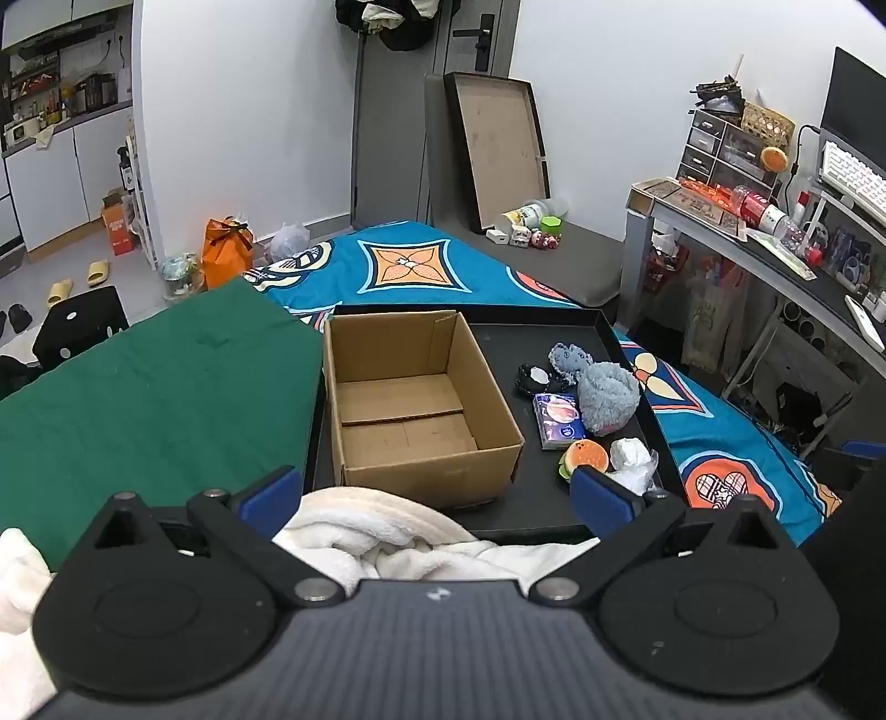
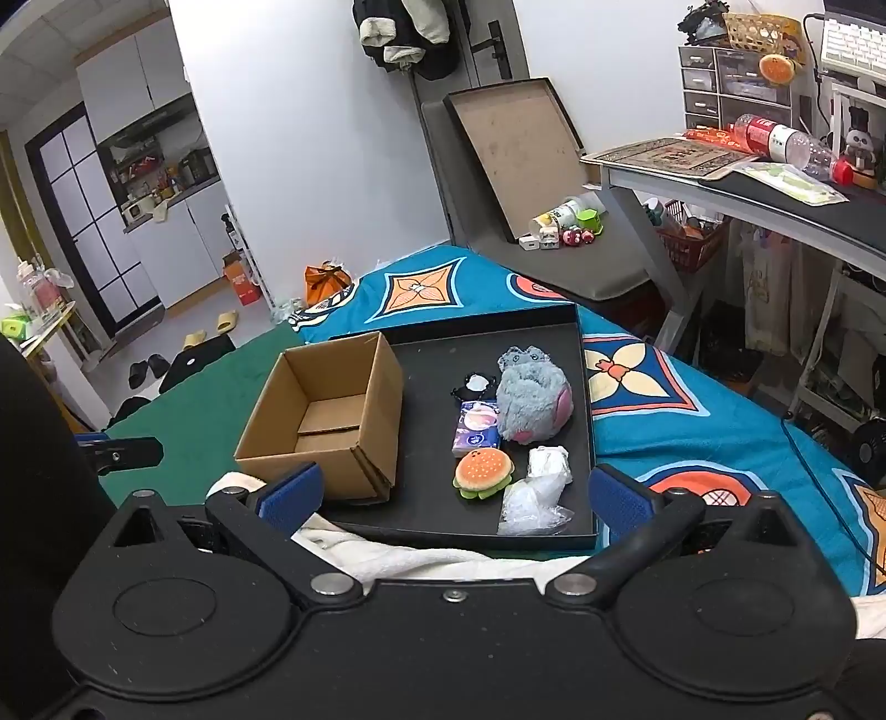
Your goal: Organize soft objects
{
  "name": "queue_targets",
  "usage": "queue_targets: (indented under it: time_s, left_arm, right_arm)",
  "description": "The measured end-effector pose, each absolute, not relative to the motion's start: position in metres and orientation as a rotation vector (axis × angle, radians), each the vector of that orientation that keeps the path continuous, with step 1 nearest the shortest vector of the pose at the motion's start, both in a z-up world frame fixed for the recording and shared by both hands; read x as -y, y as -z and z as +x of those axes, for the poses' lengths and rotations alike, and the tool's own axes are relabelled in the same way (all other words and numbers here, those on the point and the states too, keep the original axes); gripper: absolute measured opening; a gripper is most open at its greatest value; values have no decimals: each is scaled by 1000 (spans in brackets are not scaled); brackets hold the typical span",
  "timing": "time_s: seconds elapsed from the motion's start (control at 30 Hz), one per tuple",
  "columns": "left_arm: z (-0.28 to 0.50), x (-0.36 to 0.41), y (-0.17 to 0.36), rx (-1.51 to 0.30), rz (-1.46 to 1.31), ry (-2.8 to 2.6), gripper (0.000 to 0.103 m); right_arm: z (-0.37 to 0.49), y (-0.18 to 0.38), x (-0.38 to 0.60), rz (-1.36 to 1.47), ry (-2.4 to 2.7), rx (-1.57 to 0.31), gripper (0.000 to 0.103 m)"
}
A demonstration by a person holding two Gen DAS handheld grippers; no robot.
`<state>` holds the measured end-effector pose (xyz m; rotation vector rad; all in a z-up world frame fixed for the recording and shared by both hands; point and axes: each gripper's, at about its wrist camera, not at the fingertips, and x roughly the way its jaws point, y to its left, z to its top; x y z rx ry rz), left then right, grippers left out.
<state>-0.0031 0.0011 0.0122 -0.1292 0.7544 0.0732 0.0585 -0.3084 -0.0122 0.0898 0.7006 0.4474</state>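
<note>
Both grippers, left (image 1: 437, 495) and right (image 2: 454, 495), gaped wide, holding nothing. Box (image 2: 332, 410) sat empty; soft toys (image 2: 531, 401) lay right of it, presumably awaiting sorting.

A: What is hidden in the left wrist view?

B: The near edge of the black tray (image 1: 609, 332) is covered by the white fleece blanket (image 1: 387, 531) and the gripper body at the bottom of the frame. The burger toy (image 1: 584, 455) is partly masked by the left gripper's (image 1: 437, 495) right blue pad. The monitor (image 1: 853, 94) is cut off at the upper right edge.

A: And in the right wrist view?

B: The cardboard box's (image 2: 326, 421) near corner is overlapped by the right gripper's (image 2: 454, 498) left pad. The print on the tissue pack (image 2: 476, 432) is too small to be read. What the small black item (image 2: 473, 386) is cannot be told. The keyboard (image 2: 853, 41) is cropped at the upper right.
</note>
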Motion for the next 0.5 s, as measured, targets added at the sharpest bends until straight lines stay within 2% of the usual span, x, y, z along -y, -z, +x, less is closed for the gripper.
queue_targets:
  time_s: [0.5]
  left_arm:
    - [-4,-2,-18,-745,-131,-69,103]
  right_arm:
    - [59,12,311,88,-450,-699,103]
